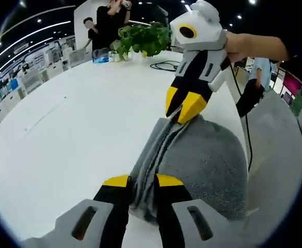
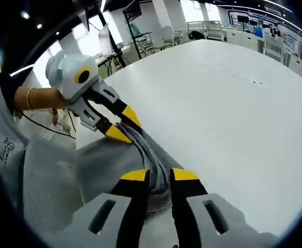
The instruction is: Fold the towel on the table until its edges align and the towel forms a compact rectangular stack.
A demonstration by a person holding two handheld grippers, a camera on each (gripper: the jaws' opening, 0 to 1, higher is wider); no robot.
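A grey towel lies on the white table, with one edge bunched and stretched taut between the two grippers. My left gripper is shut on the near end of that edge. My right gripper comes in from the upper right, shut on the far end. In the right gripper view, my right gripper clamps the bunched towel, and the left gripper grips the same edge further off. The towel's body hangs over the table's side.
A potted green plant and a blue pack stand at the table's far end, with a black cable beside them. A person stands behind. A large white table area spreads beyond the towel.
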